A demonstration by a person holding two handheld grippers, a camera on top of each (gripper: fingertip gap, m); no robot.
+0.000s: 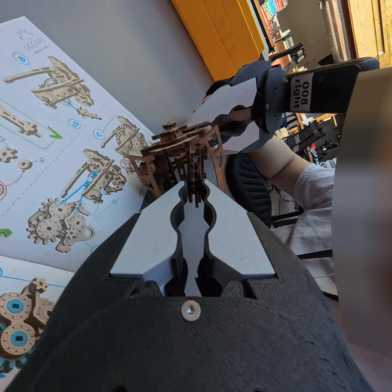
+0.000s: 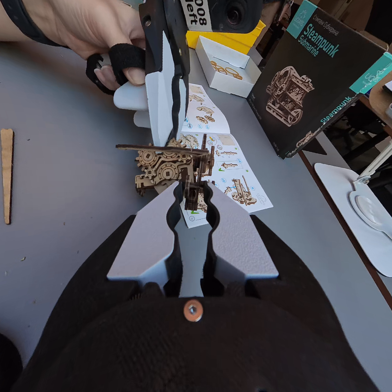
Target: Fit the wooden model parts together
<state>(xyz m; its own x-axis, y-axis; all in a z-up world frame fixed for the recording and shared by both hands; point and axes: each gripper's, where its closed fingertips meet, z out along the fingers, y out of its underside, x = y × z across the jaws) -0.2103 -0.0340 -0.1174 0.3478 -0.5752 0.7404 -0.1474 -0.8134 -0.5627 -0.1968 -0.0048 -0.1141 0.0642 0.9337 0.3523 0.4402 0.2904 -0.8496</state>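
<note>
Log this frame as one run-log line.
left gripper: shut on wooden model | right gripper: shut on same model | model: held above instruction sheet | loose wooden strip: on table

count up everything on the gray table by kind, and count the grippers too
Grippers: 2 (left gripper, right gripper)
Wooden model assembly: 1
Loose wooden strip: 1
Instruction sheet: 1
Kit box, dark: 1
White tray with wooden rings: 1
Total: 7

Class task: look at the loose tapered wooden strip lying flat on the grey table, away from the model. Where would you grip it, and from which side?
Grip the wooden strip near its wide end, coming straight down from above, fingers across its width. It lies flat with bare table on both long sides, probably too thin for a side approach.
</note>
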